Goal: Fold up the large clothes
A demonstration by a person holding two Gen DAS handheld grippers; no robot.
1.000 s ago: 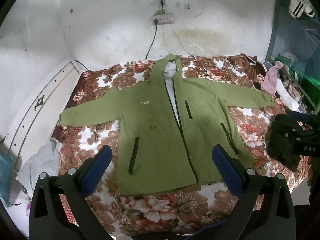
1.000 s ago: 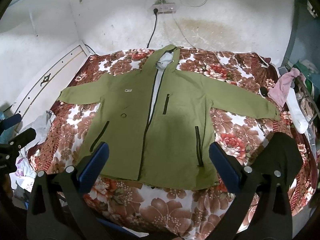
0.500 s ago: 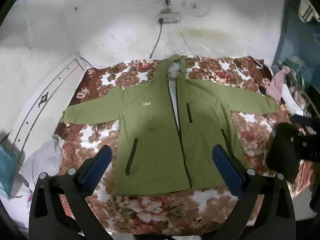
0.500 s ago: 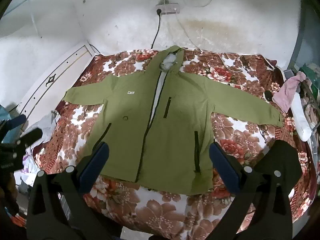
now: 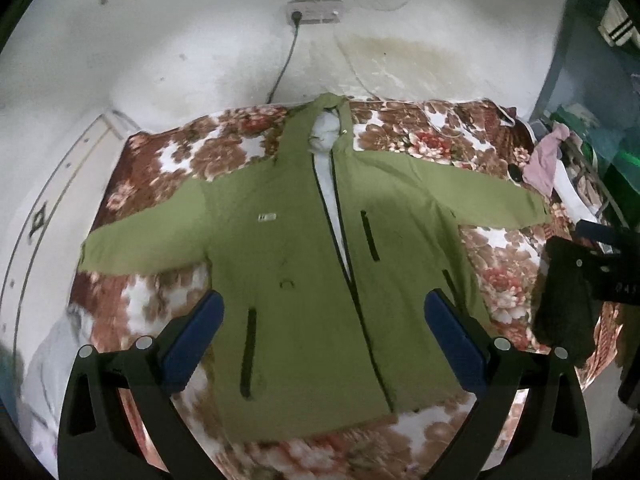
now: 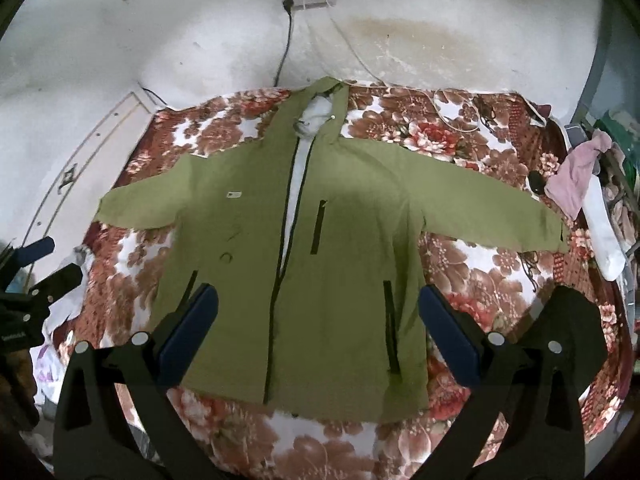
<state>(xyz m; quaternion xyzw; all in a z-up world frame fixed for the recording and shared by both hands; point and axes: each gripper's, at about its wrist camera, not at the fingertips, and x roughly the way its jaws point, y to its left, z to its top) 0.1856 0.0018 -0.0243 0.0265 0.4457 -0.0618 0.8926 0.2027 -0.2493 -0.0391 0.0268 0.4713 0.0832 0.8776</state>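
A large green hooded jacket (image 5: 304,264) lies flat, front up, on a floral bedspread (image 5: 504,276), both sleeves spread out to the sides and the zip open down the middle. It also shows in the right wrist view (image 6: 332,280). My left gripper (image 5: 324,320) is open and empty, held above the jacket's lower half. My right gripper (image 6: 318,312) is open and empty, also above the lower half. The right gripper shows at the right edge of the left wrist view (image 5: 588,272), and the left gripper at the left edge of the right wrist view (image 6: 28,288).
The bed stands against a white wall with a power strip (image 5: 314,10) and a hanging cable. Pink and white clothes (image 6: 580,184) lie at the bed's right edge beside a cluttered rack. A white cloth (image 6: 76,300) lies off the bed's left side.
Both grippers have risen and drawn back from the bed, so the jacket sits lower and smaller between the fingers. The jacket has not moved. Both stay open.
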